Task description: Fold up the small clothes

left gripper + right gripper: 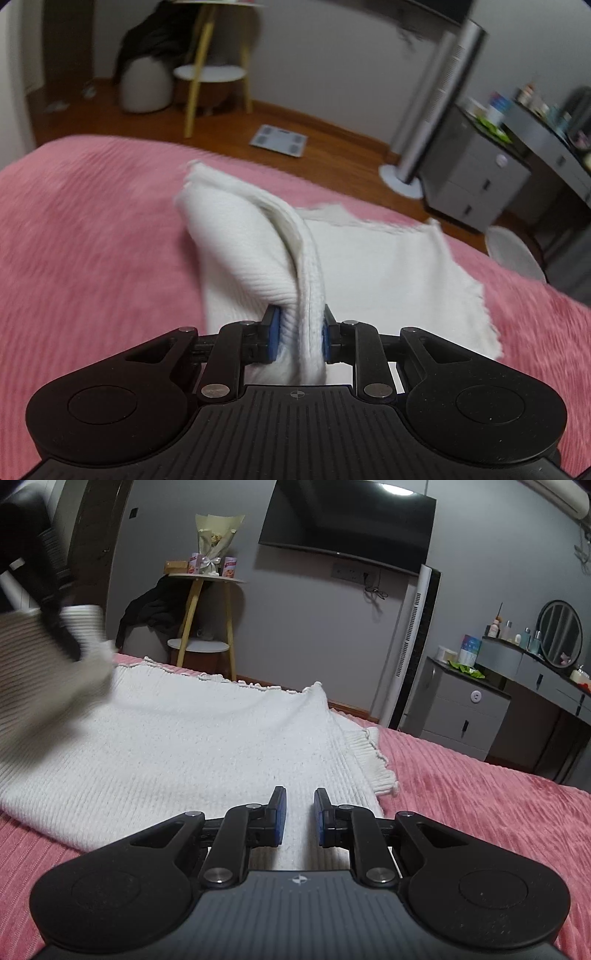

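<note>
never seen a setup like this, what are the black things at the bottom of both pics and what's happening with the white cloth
Each black shape is a hand-held gripper with two fingers, one in each of a person's hands. A camera on each looks forward along its fingers, so each picture is that tool's own view.

A white knit garment lies on a bed with a pink cover.

In the left view, the left gripper has its blue pads pinched on a bunched edge of the garment, raised off the cover.

In the right view, the right gripper sits low over the garment. Its fingers stand slightly apart, with nothing between them.
</note>
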Motion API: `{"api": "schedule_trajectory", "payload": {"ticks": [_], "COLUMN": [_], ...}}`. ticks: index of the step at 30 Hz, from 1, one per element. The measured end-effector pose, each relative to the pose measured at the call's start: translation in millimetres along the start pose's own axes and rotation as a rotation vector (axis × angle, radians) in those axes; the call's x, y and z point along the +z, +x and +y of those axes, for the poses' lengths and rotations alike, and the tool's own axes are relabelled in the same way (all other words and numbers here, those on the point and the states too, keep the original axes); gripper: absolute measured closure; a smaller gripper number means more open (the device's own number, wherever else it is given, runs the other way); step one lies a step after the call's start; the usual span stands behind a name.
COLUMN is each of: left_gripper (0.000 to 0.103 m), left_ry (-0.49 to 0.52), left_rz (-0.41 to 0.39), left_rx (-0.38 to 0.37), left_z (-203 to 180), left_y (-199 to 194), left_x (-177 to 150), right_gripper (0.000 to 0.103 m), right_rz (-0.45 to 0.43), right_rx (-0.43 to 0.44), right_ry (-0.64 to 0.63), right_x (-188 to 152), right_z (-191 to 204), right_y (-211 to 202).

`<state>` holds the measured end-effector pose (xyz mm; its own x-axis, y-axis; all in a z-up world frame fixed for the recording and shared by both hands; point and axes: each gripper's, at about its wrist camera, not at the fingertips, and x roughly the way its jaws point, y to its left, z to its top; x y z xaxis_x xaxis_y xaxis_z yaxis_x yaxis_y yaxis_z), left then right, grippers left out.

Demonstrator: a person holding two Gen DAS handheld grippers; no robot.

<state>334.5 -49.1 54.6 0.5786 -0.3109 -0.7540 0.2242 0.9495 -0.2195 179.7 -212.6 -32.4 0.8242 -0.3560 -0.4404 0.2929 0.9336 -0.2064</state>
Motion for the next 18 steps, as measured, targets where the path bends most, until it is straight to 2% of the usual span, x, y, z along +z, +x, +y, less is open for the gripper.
{"api": "schedule_trajectory", "payload": {"ticks": [1, 3, 6, 10, 11, 14, 16, 18], "left_gripper": [0.077, 0.065, 0.068, 0.065, 0.065, 0.066, 0.066, 0.067], "left_ry": [0.019, 0.048, 0.032, -0.025, -0.059, -0.130, -0.132, -0.152], "left_rz": [0.011, 0.043, 0.069, -0.027, -0.051, -0.116, -0.086, -0.025], "left_rx": [-0.008, -0.048, -0.137, -0.164, -0.148, -0.017, 0.062, 0.083], "left_z": [-9.7, -22.2, -24.9, -7.1, 1.2, 24.9, 35.9, 41.4], "left_y": [5.7, 19.3, 20.4, -17.5, -25.7, -40.1, -31.8, -15.6], "left_x": [-2.9, -10.0, -24.4, -37.9, -38.7, -47.4, -54.1, -61.5], "right_gripper": [0.088, 0.088, 0.088, 0.088, 0.088, 0.088, 0.088, 0.088], "right_rz": [-0.001, -0.003, 0.007, 0.018, 0.018, 0.018, 0.017, 0.019], "right_rx": [0.002, 0.008, 0.013, 0.021, 0.020, 0.017, 0.013, 0.013], "right_ry": [0.003, 0.008, 0.017, 0.036, 0.035, 0.029, 0.025, 0.021], "right_x": [-0.5, -0.4, -1.3, -2.3, -2.1, -2.2, -2.0, -1.6], "right_z": [-0.5, -0.3, -3.3, -6.6, -6.8, -5.0, -3.6, -2.0], "right_y": [-0.3, 0.1, 3.2, 6.8, 7.2, 7.4, 7.1, 6.8]}}
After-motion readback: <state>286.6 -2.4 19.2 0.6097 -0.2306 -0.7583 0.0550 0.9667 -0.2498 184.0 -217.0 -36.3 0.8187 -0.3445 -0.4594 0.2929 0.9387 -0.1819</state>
